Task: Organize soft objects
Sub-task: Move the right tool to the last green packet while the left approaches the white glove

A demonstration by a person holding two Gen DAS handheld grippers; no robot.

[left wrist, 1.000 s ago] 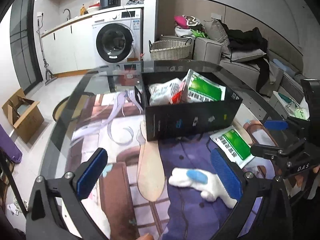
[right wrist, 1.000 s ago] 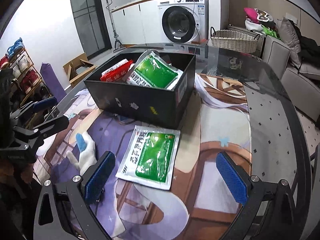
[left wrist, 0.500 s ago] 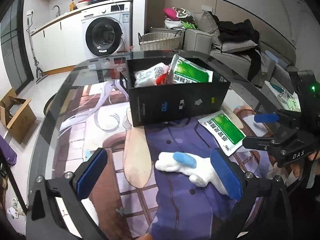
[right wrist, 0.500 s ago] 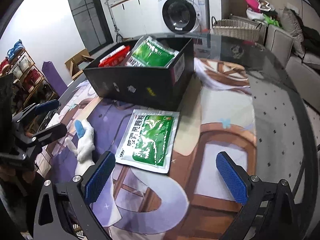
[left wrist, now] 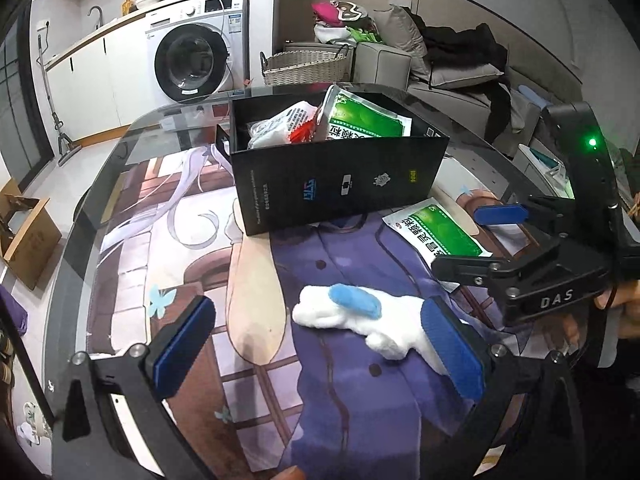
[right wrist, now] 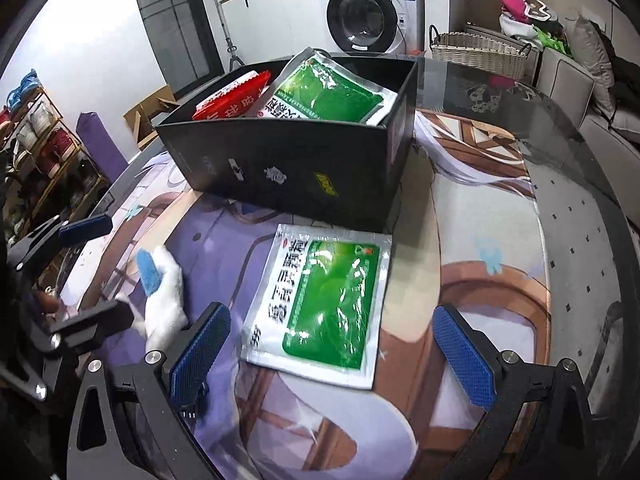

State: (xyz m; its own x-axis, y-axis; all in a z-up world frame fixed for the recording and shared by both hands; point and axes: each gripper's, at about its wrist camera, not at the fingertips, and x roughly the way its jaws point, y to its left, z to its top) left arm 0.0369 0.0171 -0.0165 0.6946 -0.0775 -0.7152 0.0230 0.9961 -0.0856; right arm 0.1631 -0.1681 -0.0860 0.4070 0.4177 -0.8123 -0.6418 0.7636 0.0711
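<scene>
A black box [left wrist: 340, 184] stands on the printed mat and holds a green pouch [left wrist: 366, 120] and a white and red packet [left wrist: 280, 130]; it also shows in the right wrist view [right wrist: 296, 168]. A white plush toy with a blue patch [left wrist: 360, 316] lies on the mat between my left gripper's open jaws. My left gripper [left wrist: 316, 348] is open and empty. A flat green and white pouch [right wrist: 320, 300] lies in front of the box, just ahead of my right gripper [right wrist: 332, 352], which is open and empty. The pouch also shows in the left wrist view [left wrist: 436, 228].
The round glass table [right wrist: 580, 216] carries a printed mat [left wrist: 184, 248]. A wicker basket [left wrist: 304, 68], a sofa with clothes [left wrist: 452, 64] and a washing machine [left wrist: 192, 64] stand beyond. A cardboard box [left wrist: 24, 224] sits on the floor at the left.
Both grippers have moved forward and lower toward the table. The plush toy now lies closer between the left jaws, and the flat pouch is closer to the right jaws. Both stay open.
</scene>
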